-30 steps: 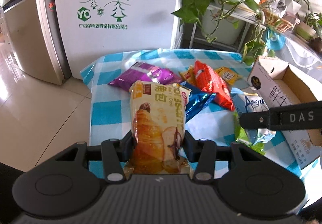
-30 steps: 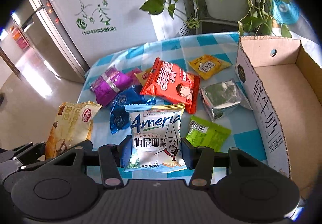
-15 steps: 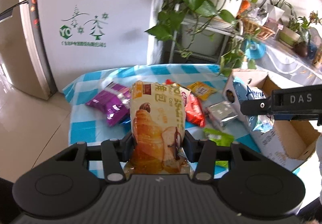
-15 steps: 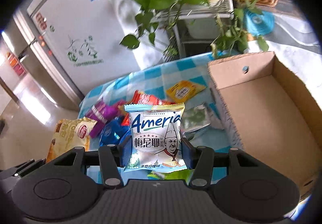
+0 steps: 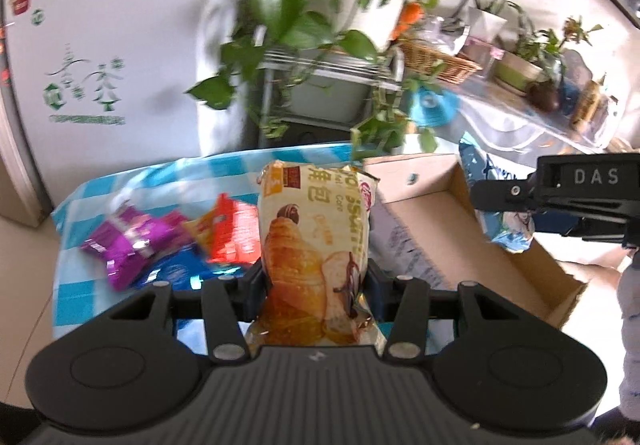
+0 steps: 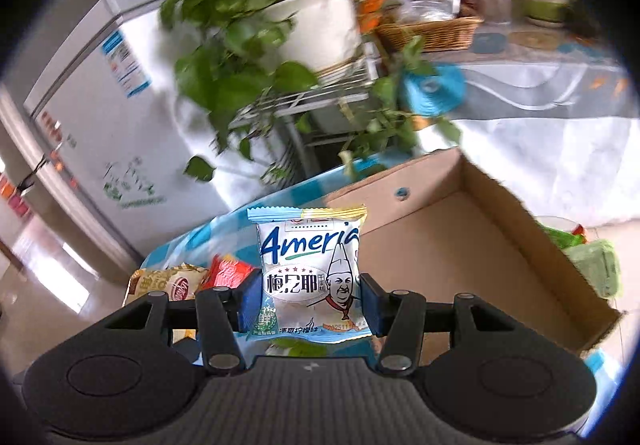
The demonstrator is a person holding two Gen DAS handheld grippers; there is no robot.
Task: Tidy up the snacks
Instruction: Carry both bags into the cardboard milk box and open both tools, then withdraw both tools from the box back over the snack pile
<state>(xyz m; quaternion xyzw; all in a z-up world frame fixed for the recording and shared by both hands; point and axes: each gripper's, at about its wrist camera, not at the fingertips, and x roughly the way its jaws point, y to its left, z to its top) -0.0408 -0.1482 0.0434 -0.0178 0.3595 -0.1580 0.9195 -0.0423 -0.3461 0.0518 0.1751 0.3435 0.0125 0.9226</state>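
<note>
On the checked worktop (image 5: pixel 92 201), at about 9 o'clock in the left wrist view, loose snacks wait: a purple pack (image 5: pixel 130 245), a blue pack (image 5: pixel 176 271) touching it, and a red pack (image 5: pixel 232 233) just beside both

At the centre of that view the left tool (image 5: pixel 314 281) is clamped on a croissant pack (image 5: pixel 314 237), jaws pressing its lower sides, the pack upright and clear of the worktop

At 3 o'clock lies the open cardboard box (image 5: pixel 456 241), its floor bare as far as can be seen. Above its far end the right tool (image 5: pixel 516 205) carries a white-and-blue pack (image 5: pixel 514 229); in the right wrist view that tool (image 6: pixel 308 301) is clamped on the same Ameria pack (image 6: pixel 310 269), blue pads against both edges, with the box (image 6: pixel 472 257) ahead at about 2 o'clock

The step in hand looks like the carry: both packs lifted and heading for the box, nothing dropped yet. The next move, I judge, calls for bringing each pack over the box floor, lowering it inside the walls, then opening the jaws. The right tool seems nearer; the left must clear the near wall first. The tools sit close together, so staggering the releases would avoid a knock
</note>
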